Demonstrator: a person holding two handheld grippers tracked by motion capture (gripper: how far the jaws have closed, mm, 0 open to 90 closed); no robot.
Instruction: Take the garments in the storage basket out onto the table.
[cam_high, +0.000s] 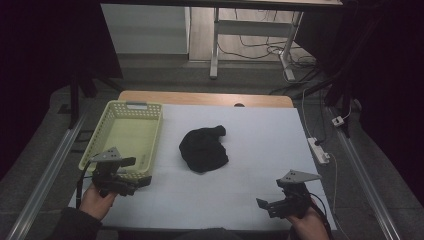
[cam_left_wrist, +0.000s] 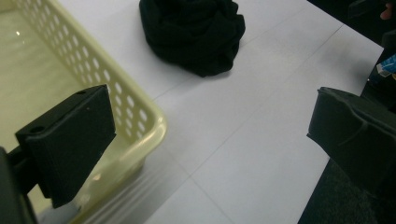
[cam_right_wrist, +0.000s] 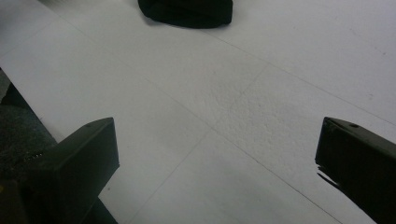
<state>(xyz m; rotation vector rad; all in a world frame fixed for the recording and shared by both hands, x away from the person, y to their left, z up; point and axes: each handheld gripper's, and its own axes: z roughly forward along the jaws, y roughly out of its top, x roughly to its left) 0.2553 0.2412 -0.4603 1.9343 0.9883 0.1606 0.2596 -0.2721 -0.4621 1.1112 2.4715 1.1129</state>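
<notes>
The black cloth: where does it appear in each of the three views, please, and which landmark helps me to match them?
High view: the black cloth lies crumpled near the middle of the white table top, right of the yellow basket.
Left gripper view: top centre, right of the basket.
Right gripper view: at the top edge, cut off.
Shared landmark: the white table top with its thin seam lines.

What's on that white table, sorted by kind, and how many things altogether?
Basket, pale yellow: 1
Cloth, black, crumpled: 1
Hand-held claw: 2, the left claw and the right claw, both open and holding nothing
Total: 4
</notes>
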